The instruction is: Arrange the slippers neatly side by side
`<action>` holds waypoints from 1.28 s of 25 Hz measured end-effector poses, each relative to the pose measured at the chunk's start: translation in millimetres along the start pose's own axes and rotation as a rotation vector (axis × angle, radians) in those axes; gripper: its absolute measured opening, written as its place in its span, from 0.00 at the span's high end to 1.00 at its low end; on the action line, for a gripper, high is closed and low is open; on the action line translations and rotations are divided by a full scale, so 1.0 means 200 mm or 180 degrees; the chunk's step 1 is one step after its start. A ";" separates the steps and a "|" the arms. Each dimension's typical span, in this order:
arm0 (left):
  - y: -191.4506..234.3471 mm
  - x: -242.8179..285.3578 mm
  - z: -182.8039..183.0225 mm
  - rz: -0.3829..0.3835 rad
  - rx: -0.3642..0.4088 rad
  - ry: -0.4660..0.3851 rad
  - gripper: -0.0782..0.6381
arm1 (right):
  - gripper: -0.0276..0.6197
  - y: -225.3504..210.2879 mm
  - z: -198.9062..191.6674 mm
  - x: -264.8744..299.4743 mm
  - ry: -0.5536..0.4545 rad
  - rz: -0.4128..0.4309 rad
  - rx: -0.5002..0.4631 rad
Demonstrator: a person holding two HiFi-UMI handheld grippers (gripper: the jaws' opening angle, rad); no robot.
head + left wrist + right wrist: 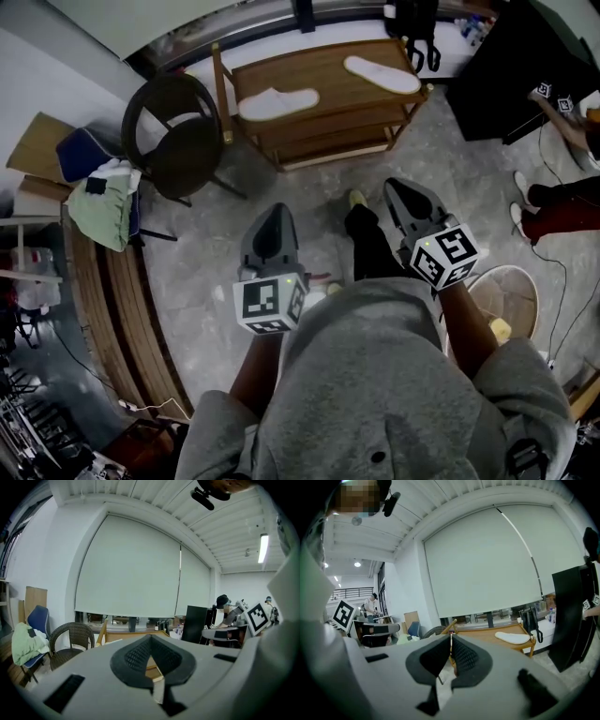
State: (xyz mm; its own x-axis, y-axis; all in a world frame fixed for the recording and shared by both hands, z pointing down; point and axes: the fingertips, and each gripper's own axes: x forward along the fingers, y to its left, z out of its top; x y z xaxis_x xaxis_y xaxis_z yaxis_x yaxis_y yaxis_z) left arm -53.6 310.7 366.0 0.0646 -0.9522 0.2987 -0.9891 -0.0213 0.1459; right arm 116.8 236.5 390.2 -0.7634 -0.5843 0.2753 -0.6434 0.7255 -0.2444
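White left slipper (278, 102) and right slipper (382, 74) are seen well apart, unarranged, on the surface (328, 86), while left gripper (277, 217) and right gripper (398, 192) are held closed, empty.

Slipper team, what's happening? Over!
Left tool, right tool shut, empty. One slipper, other slipper apart on wooden rack, untouched. Chair beside rack, not blocking.

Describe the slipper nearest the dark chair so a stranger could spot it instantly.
Find the low wooden rack ahead of the person. Two white slippers lie apart on its top. The wanted slipper is at the end beside the dark wicker chair; the other slipper lies at the opposite end.
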 end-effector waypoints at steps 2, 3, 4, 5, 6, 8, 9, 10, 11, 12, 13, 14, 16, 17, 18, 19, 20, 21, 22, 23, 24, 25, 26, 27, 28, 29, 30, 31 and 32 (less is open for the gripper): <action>0.02 0.13 0.06 -0.0024 0.0041 0.0003 0.87 | 0.91 -0.09 0.05 0.10 0.0006 0.0006 0.0025; 0.03 0.19 0.08 -0.0041 0.0059 0.0011 0.87 | 0.91 -0.13 0.07 0.16 0.0006 0.0013 0.0029; 0.04 0.25 0.09 -0.0054 0.0074 0.0022 0.87 | 0.91 -0.17 0.08 0.21 0.0008 0.0018 0.0030; 0.06 0.32 0.10 -0.0060 0.0088 0.0035 0.87 | 0.91 -0.21 0.09 0.25 0.0014 0.0018 0.0030; 0.07 0.38 0.11 -0.0060 0.0096 0.0049 0.87 | 0.91 -0.26 0.10 0.29 0.0022 0.0010 0.0032; 0.08 0.49 0.12 -0.0062 0.0078 0.0087 0.87 | 0.91 -0.35 0.11 0.36 0.0045 -0.0021 0.0045; 0.08 0.54 0.12 -0.0069 0.0069 0.0106 0.87 | 0.91 -0.39 0.12 0.39 0.0054 -0.0036 0.0067; 0.07 0.58 0.13 -0.0077 0.0068 0.0124 0.87 | 0.91 -0.43 0.12 0.40 0.0063 -0.0048 0.0103; 0.07 0.61 0.13 -0.0081 0.0070 0.0144 0.87 | 0.91 -0.47 0.13 0.42 0.0076 -0.0061 0.0146; 0.07 0.64 0.14 -0.0078 0.0064 0.0163 0.87 | 0.91 -0.51 0.13 0.43 0.0097 -0.0076 0.0186; 0.07 0.68 0.15 -0.0070 0.0050 0.0176 0.87 | 0.91 -0.55 0.13 0.45 0.0121 -0.0089 0.0220; 0.07 0.72 0.16 -0.0061 0.0038 0.0176 0.87 | 0.91 -0.59 0.14 0.47 0.0145 -0.0100 0.0245; 0.08 0.79 0.19 -0.0042 0.0032 0.0168 0.87 | 0.91 -0.65 0.16 0.52 0.0181 -0.0107 0.0268; 0.08 0.82 0.20 -0.0028 0.0028 0.0181 0.87 | 0.91 -0.67 0.16 0.54 0.0196 -0.0104 0.0269; 0.09 0.84 0.21 -0.0007 0.0018 0.0195 0.87 | 0.91 -0.69 0.17 0.56 0.0212 -0.0096 0.0268; 0.10 0.87 0.21 0.0018 0.0003 0.0197 0.87 | 0.91 -0.71 0.17 0.58 0.0230 -0.0086 0.0266; 0.11 0.89 0.22 0.0045 -0.0018 0.0191 0.87 | 0.91 -0.72 0.18 0.60 0.0244 -0.0074 0.0261; 0.13 0.92 0.23 0.0071 -0.0042 0.0185 0.87 | 0.91 -0.74 0.19 0.63 0.0255 -0.0062 0.0252; 0.13 0.94 0.24 0.0090 -0.0059 0.0180 0.87 | 0.91 -0.75 0.20 0.65 0.0262 -0.0050 0.0240; 0.14 0.97 0.25 0.0099 -0.0063 0.0178 0.87 | 0.91 -0.76 0.21 0.67 0.0267 -0.0038 0.0229; 0.14 0.99 0.26 0.0100 -0.0054 0.0180 0.87 | 0.91 -0.77 0.23 0.69 0.0270 -0.0026 0.0219; 0.14 1.01 0.26 0.0099 -0.0040 0.0182 0.87 | 0.91 -0.78 0.24 0.70 0.0274 -0.0013 0.0209; 0.14 1.03 0.27 0.0104 -0.0034 0.0183 0.87 | 0.91 -0.80 0.24 0.72 0.0279 -0.0002 0.0202; 0.14 1.06 0.28 0.0116 -0.0041 0.0183 0.87 | 0.91 -0.81 0.25 0.74 0.0285 0.0006 0.0198; 0.15 1.08 0.28 0.0132 -0.0053 0.0186 0.87 | 0.91 -0.83 0.26 0.76 0.0291 0.0015 0.0204; 0.15 1.11 0.29 0.0148 -0.0062 0.0192 0.87 | 0.91 -0.86 0.27 0.77 0.0294 0.0027 0.0219; 0.14 1.13 0.29 0.0160 -0.0062 0.0202 0.87 | 0.91 -0.88 0.28 0.79 0.0292 0.0041 0.0240; 0.13 1.16 0.30 0.0163 -0.0050 0.0214 0.87 | 0.91 -0.90 0.29 0.80 0.0289 0.0054 0.0264; 0.12 1.18 0.31 0.0161 -0.0032 0.0225 0.87 | 0.91 -0.92 0.30 0.80 0.0287 0.0066 0.0284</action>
State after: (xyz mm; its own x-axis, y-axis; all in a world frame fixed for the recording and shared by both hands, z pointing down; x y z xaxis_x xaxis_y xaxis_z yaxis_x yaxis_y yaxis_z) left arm -70.8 66.3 382.3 0.0242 -0.9280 0.3718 -0.9899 0.0296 0.1383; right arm 109.6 -13.6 423.0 -0.7709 -0.5316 0.3508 -0.6332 0.6994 -0.3315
